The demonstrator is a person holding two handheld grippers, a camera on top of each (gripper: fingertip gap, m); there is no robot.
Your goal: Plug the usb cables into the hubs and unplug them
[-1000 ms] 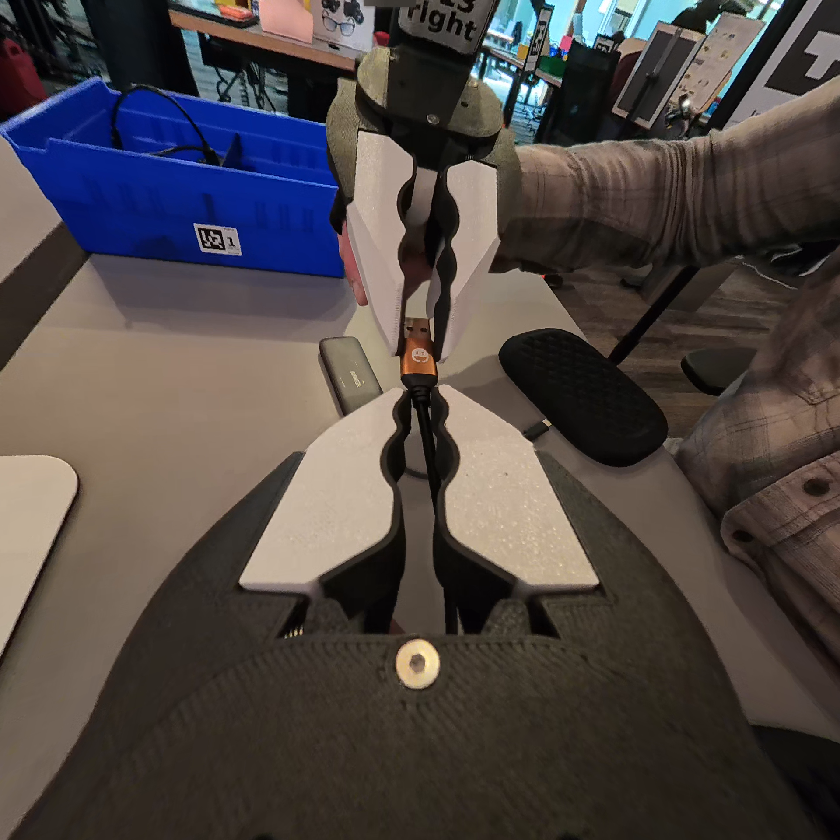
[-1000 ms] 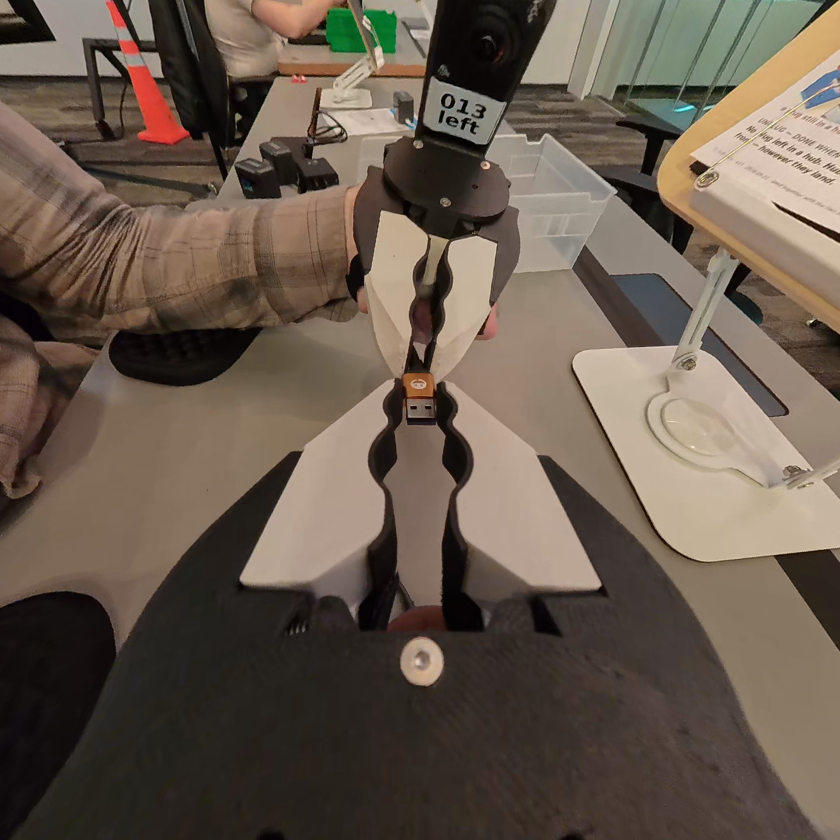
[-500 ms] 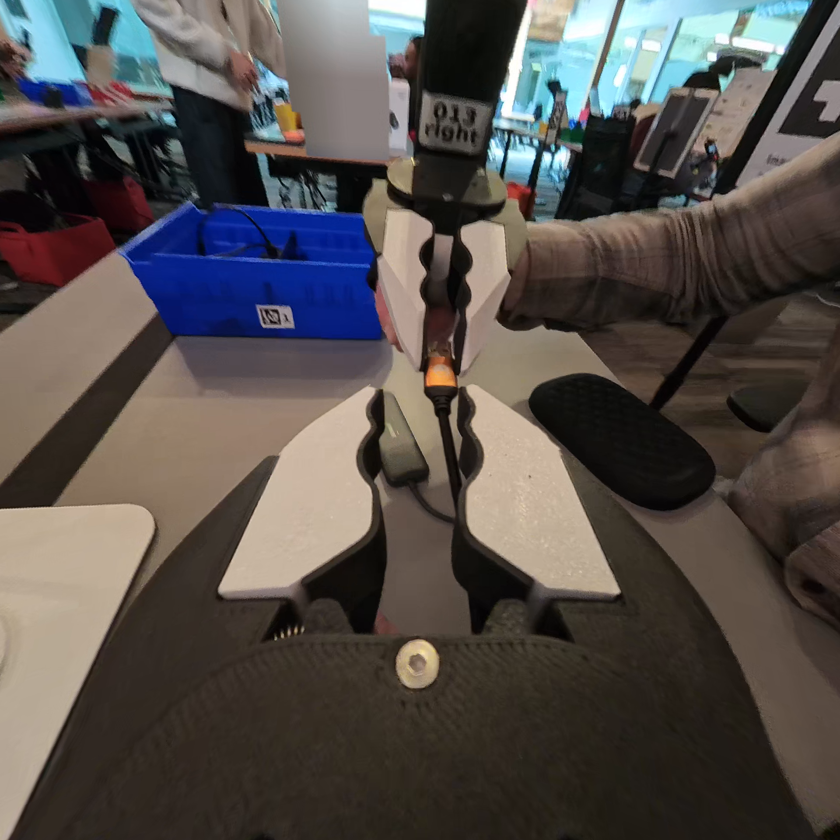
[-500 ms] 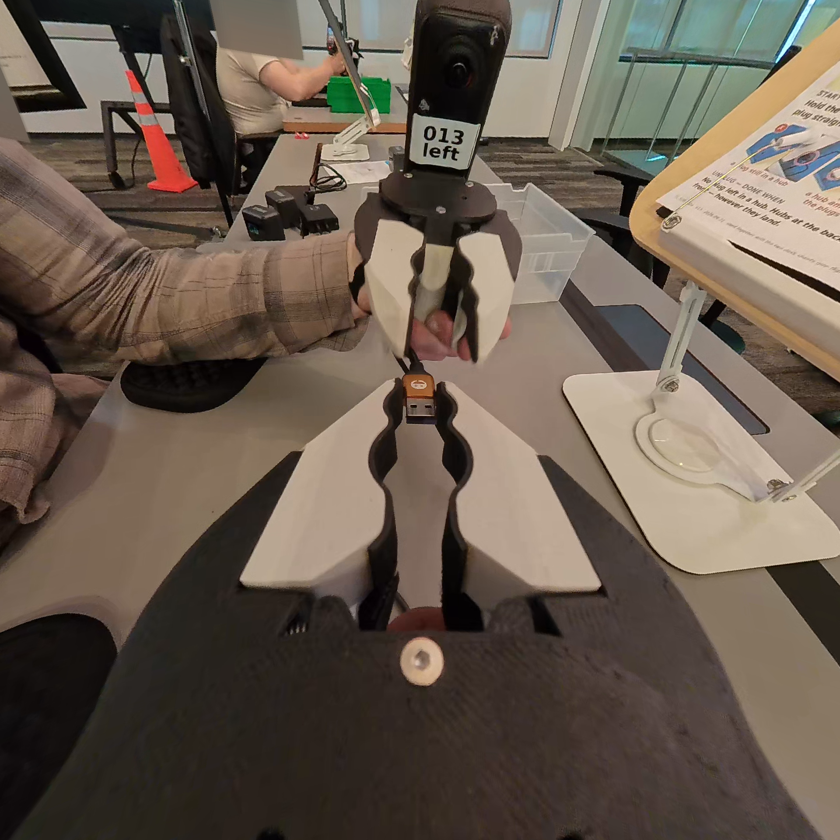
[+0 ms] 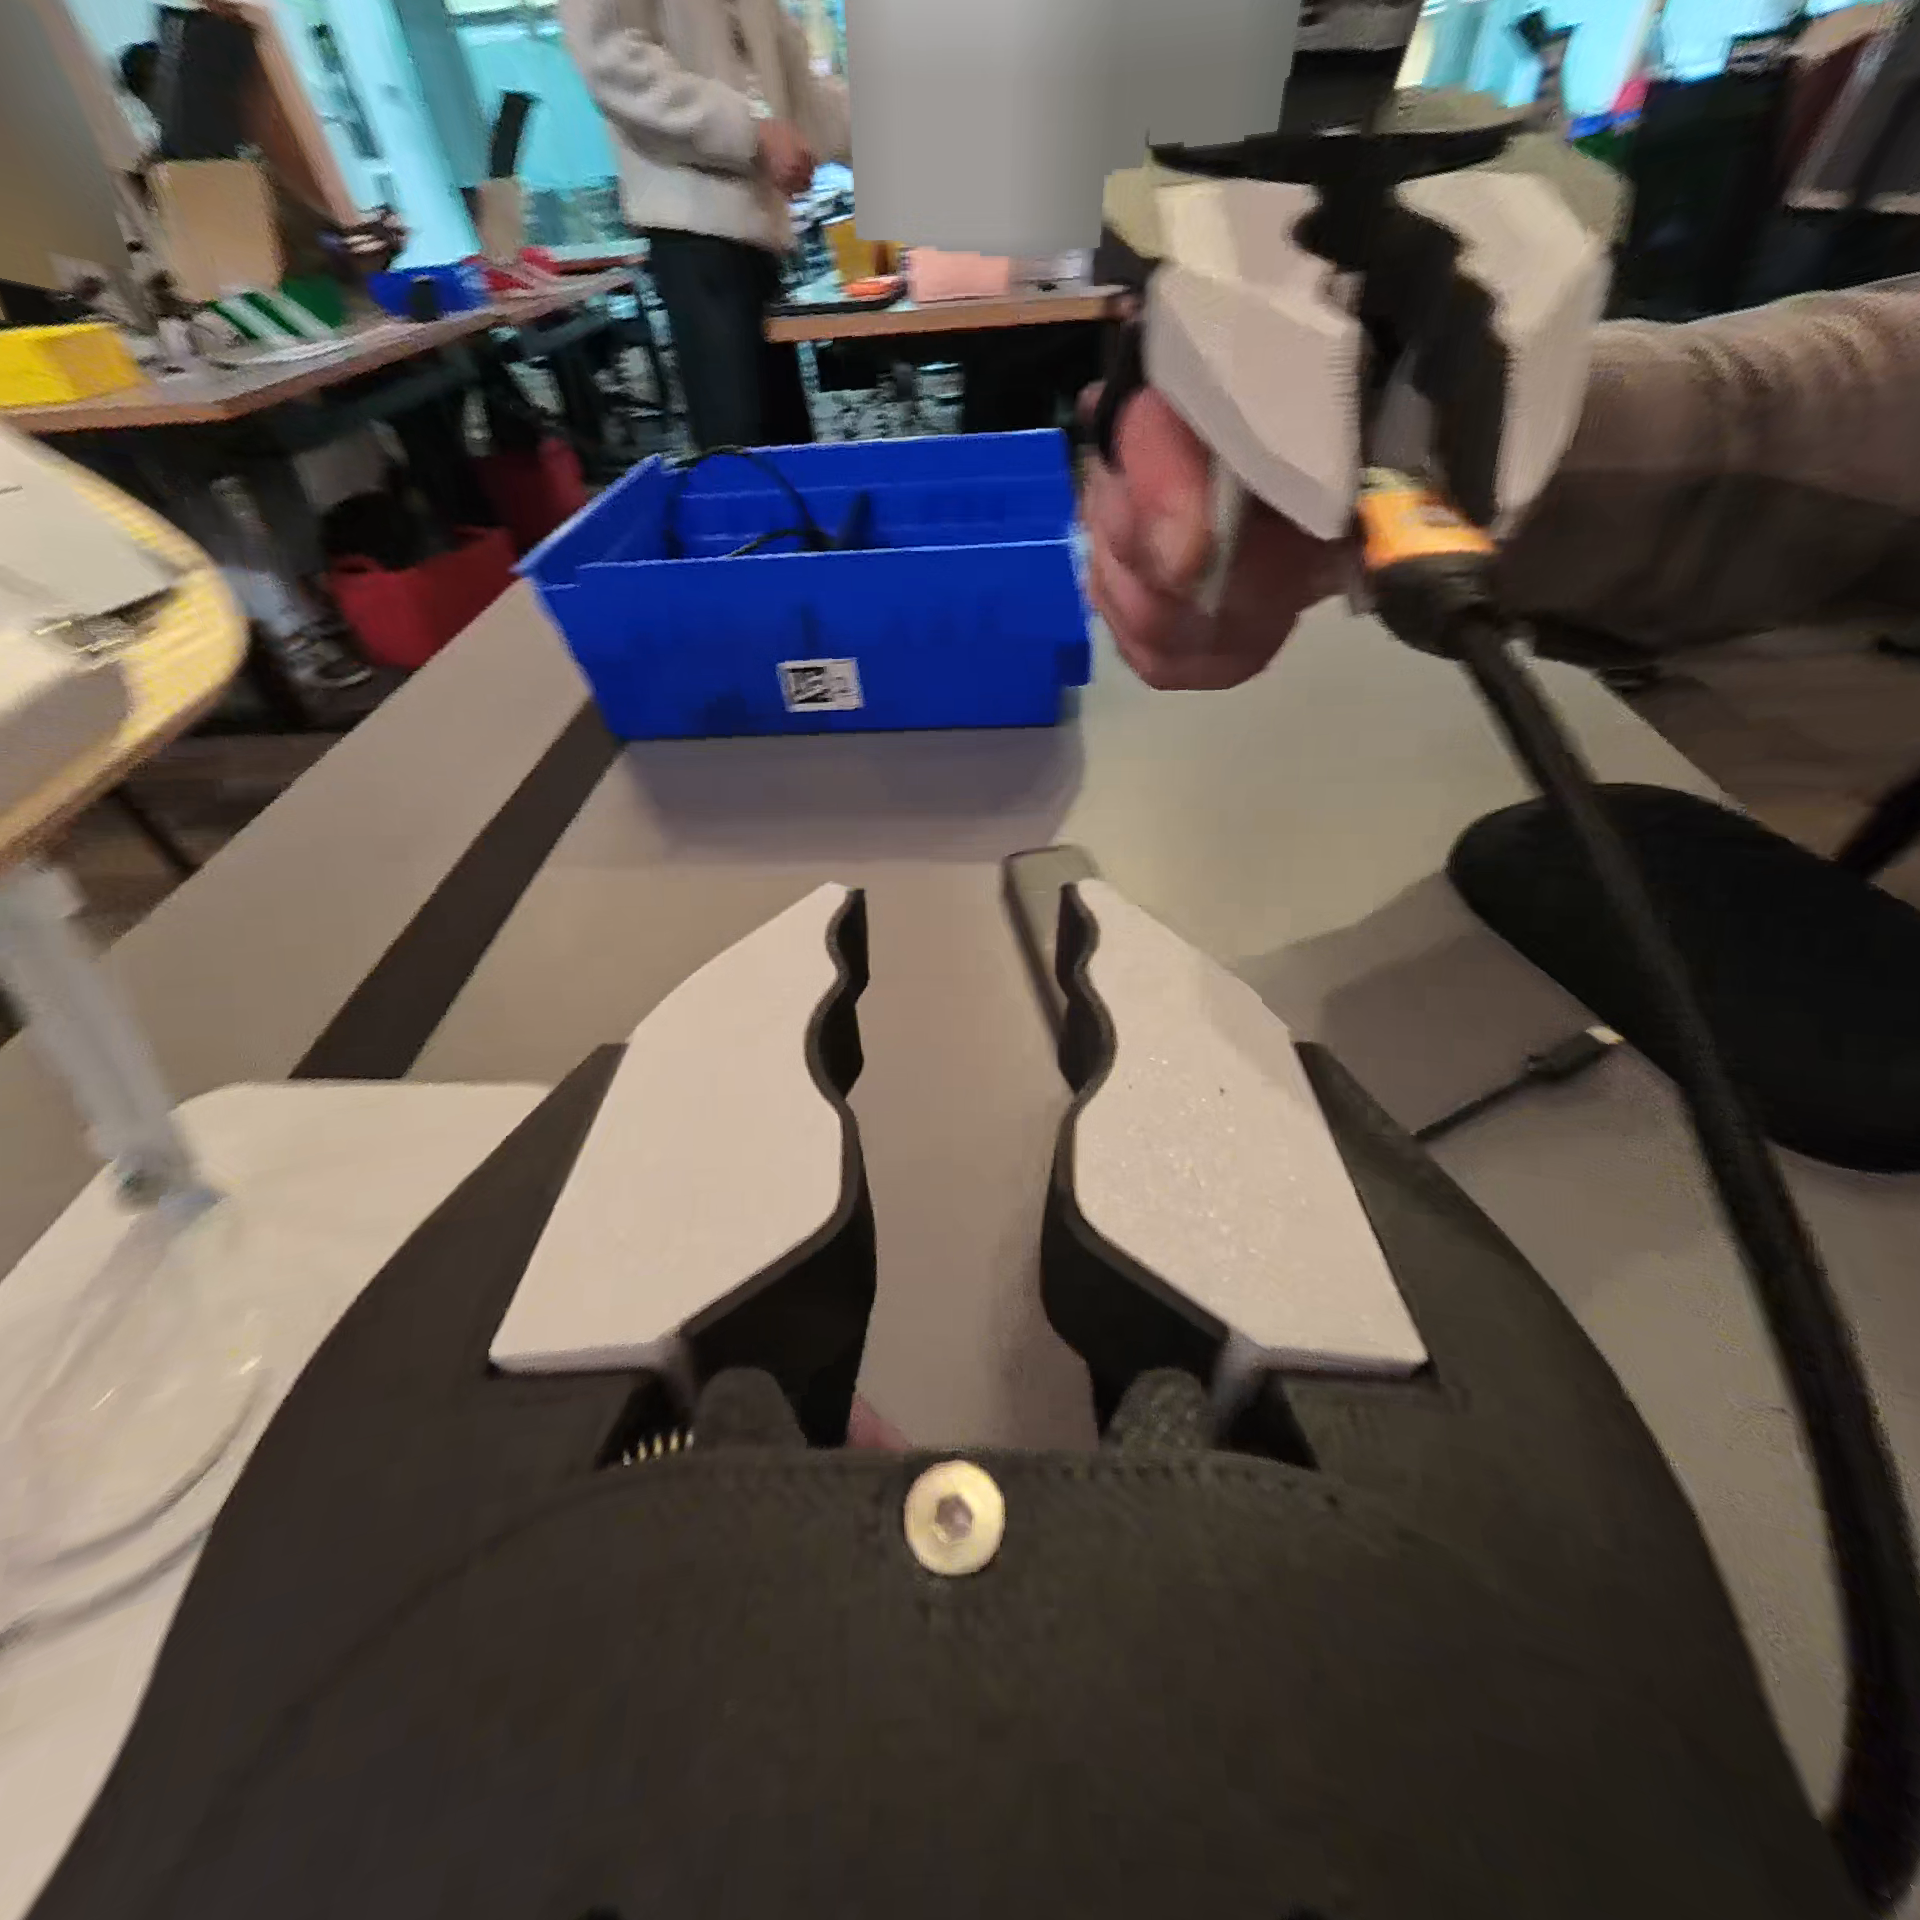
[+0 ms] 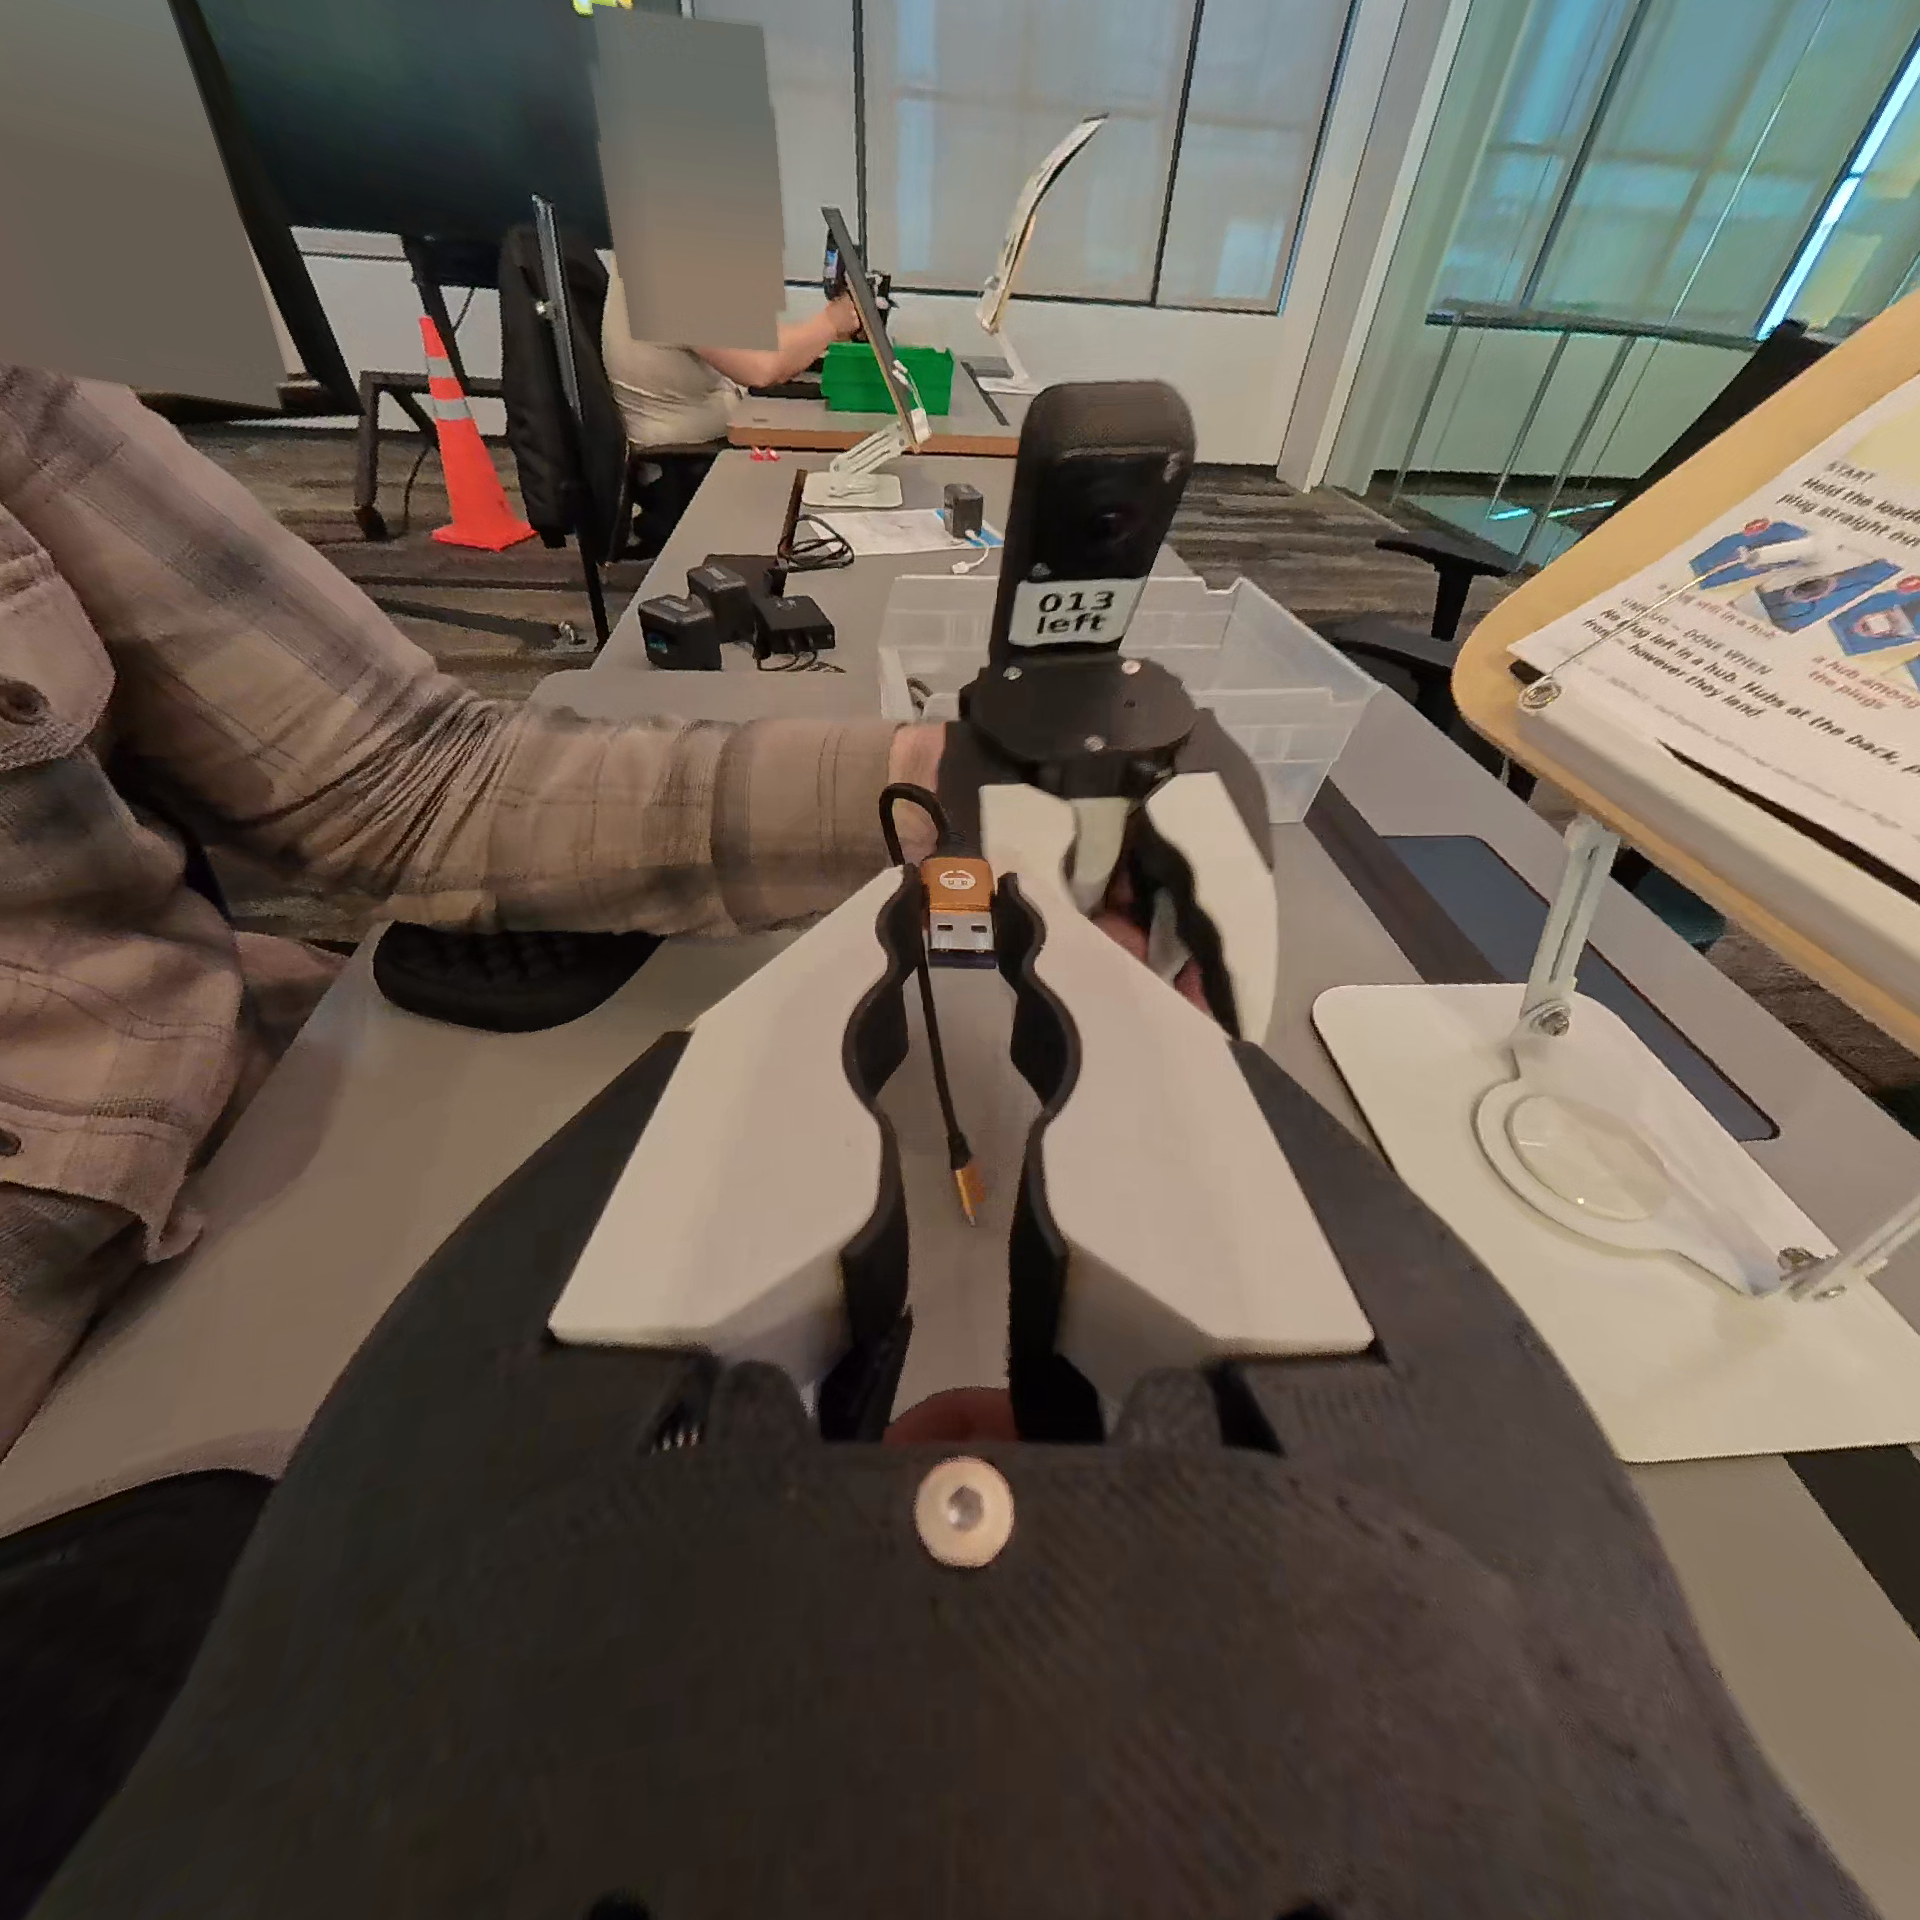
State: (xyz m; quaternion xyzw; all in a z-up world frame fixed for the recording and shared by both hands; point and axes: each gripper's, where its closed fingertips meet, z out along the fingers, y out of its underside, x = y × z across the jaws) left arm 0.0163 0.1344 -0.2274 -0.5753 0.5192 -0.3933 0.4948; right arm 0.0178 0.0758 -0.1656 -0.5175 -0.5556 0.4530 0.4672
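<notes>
Here, in the left wrist view, the left gripper [image 5: 961,935] is hanging over the surface [image 5: 1195,790] with its jaws parted and holding nothing. A dark hub [image 5: 1029,904] is lying flat just past the right jaw tip, partly hidden by it. Up to the right, the right gripper [image 5: 1382,488] is pinching the orange plug [image 5: 1413,525], its black cable [image 5: 1662,987] trailing down toward the camera.

In the right wrist view, the plug [image 6: 958,909] is sitting clamped between the jaw tips, metal end pointing back at the camera. The cable [image 6: 935,1039] is looping down to a small connector [image 6: 966,1184] dangling free.

I judge the plugging step is being set up: the plug is held but not yet in a port. Next, the left gripper likely needs to steady the hub while the right turns the plug toward a port.
</notes>
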